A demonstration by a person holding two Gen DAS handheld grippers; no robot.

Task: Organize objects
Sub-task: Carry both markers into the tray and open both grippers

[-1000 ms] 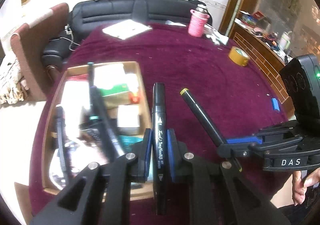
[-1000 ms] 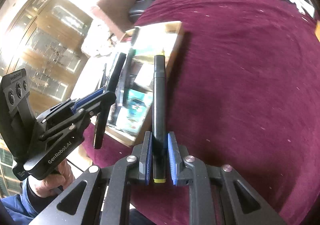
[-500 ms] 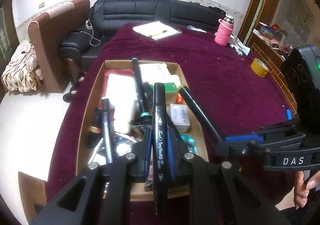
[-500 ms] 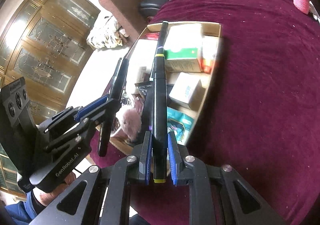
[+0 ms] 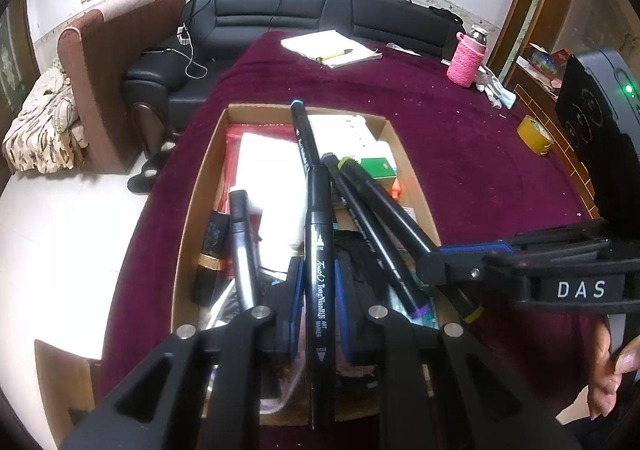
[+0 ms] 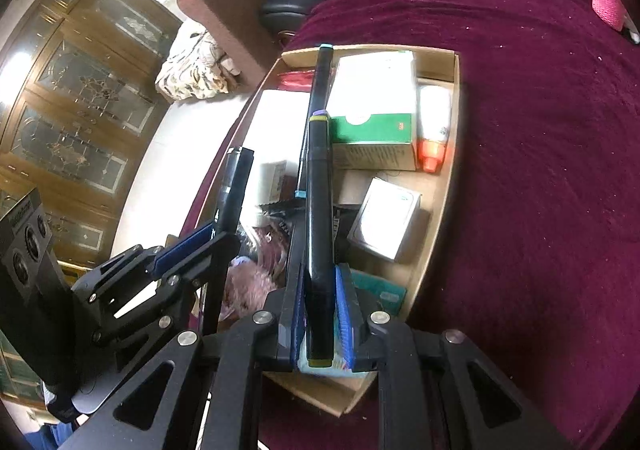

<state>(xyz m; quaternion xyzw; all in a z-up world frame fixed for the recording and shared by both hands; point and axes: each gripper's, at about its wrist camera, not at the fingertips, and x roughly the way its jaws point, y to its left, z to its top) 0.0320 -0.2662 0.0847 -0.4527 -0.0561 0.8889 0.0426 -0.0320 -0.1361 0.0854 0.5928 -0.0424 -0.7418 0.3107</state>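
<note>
Legibly "Touch" (TongNianRui) marker (image 5: 319, 286)

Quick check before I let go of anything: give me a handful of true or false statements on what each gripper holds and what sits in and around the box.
1. The left gripper is shut on a black art marker. True.
2. The right gripper is empty. False: it clamps a yellow-capped marker.
3. Both markers are over the cardboard box. True.
4. The box holds a green carton. True.
5. The tape roll lies inside the box. False: it lies on the maroon cloth outside it.
</note>
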